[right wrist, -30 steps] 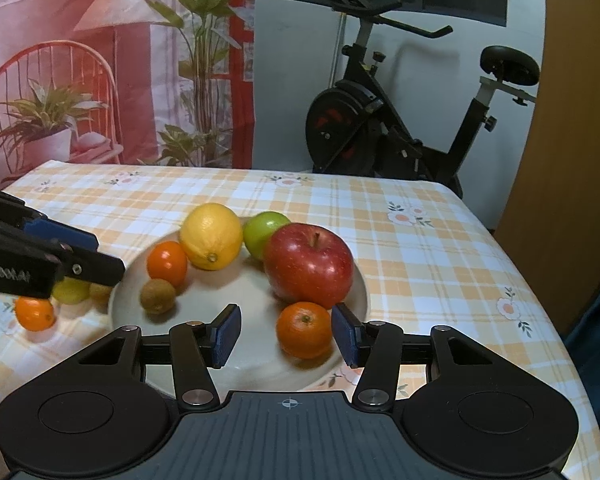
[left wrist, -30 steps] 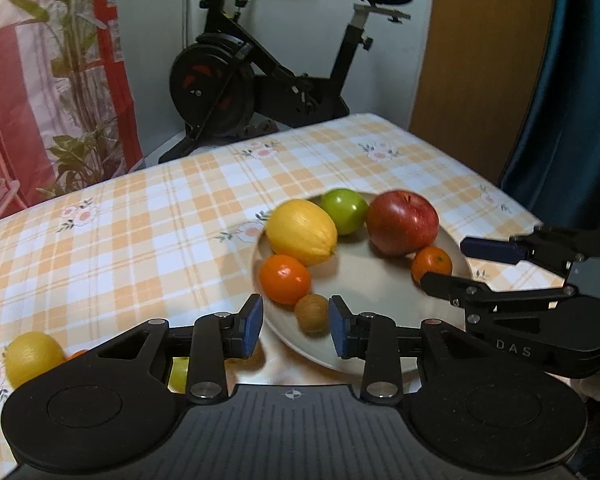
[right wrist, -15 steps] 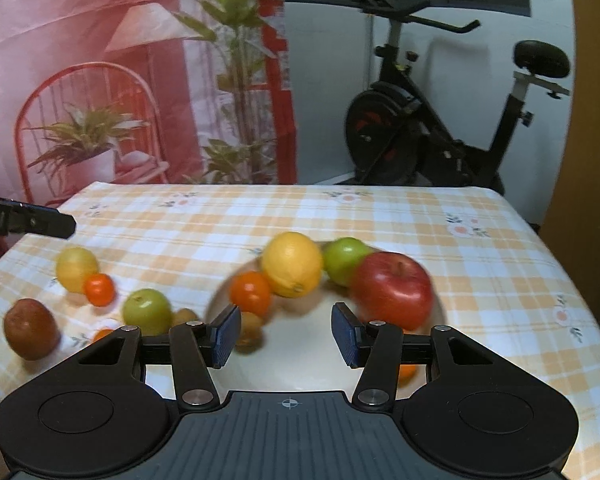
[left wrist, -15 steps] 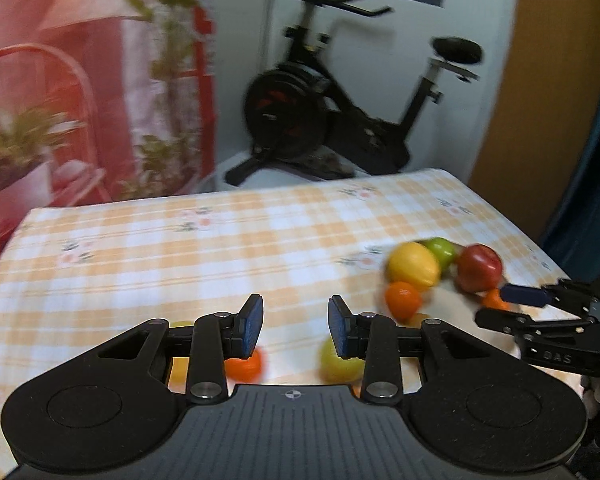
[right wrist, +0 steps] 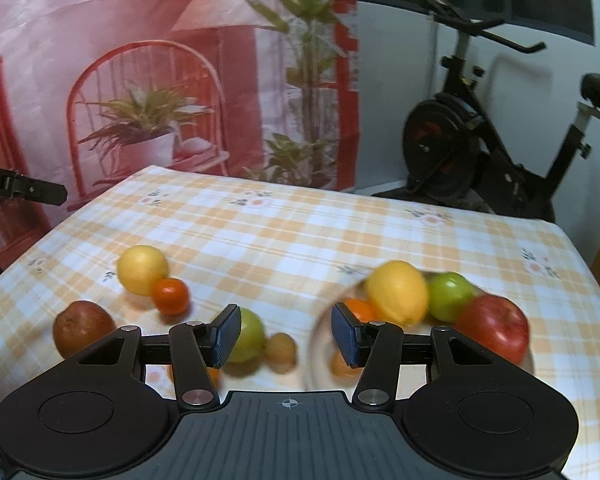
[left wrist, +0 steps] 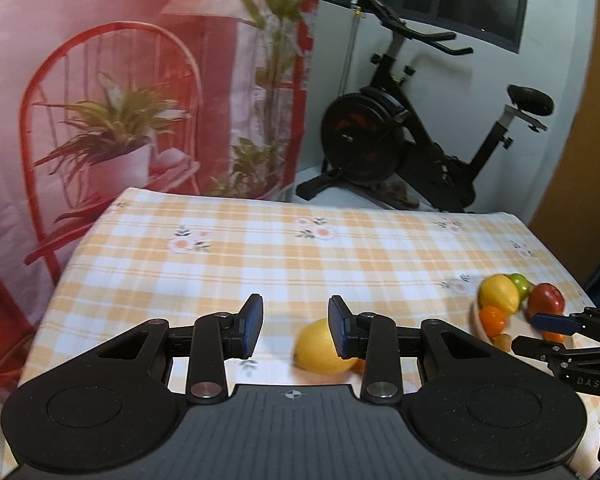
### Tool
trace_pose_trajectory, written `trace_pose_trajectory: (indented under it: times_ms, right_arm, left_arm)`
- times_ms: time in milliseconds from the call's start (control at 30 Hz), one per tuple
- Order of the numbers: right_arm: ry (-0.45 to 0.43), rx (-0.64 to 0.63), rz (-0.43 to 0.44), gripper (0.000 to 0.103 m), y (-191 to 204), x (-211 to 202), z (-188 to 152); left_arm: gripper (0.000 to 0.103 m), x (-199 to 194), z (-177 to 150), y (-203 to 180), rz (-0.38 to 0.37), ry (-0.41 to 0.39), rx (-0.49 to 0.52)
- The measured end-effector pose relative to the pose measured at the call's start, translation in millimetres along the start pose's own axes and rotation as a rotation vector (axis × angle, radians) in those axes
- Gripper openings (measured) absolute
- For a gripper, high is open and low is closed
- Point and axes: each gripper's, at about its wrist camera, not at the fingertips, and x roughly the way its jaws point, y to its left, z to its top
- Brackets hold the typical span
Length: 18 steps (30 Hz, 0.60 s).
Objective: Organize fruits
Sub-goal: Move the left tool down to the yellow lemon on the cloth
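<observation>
A pale plate (right wrist: 318, 354) at the table's right holds a lemon (right wrist: 398, 296), a green apple (right wrist: 450, 296), a red apple (right wrist: 494, 328) and small oranges (right wrist: 358, 308). Loose on the cloth to its left lie a lemon (right wrist: 142, 268), a small orange (right wrist: 171, 296), a brownish apple (right wrist: 82, 328), a green apple (right wrist: 250, 334) and a kiwi (right wrist: 280, 348). My right gripper (right wrist: 286, 338) hovers open above the kiwi and the plate's left rim, holding nothing. My left gripper (left wrist: 294, 328) is open and empty, with the loose lemon (left wrist: 320, 348) just behind its right finger.
The table wears an orange checked cloth (left wrist: 300, 256). Behind its far edge stand an exercise bike (left wrist: 412, 140) and a red printed backdrop (left wrist: 120, 100). The right gripper (left wrist: 536, 334) shows in front of the plate (left wrist: 476, 316); a left finger (right wrist: 32, 191) enters at the left.
Both grippers have swung left, away from the plate. The left one now hangs over the loose lemon, and the loose fruits have come into the right wrist view. Neither jaw gap has changed.
</observation>
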Motion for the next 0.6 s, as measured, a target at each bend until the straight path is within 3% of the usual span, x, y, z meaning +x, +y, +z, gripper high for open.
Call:
trace_pose_trajectory:
  times_ms: [267,600]
  right_arm:
    - [0.026,-0.081,0.052,0.047,37,19,14]
    - [0.078,-0.175,0.102,0.047,69,55,28]
  left_arm:
    - [0.038,-2,-8,31,0.017,0.010,-0.050]
    - [0.038,26,-23,50,-0.024,0.065,-0.105]
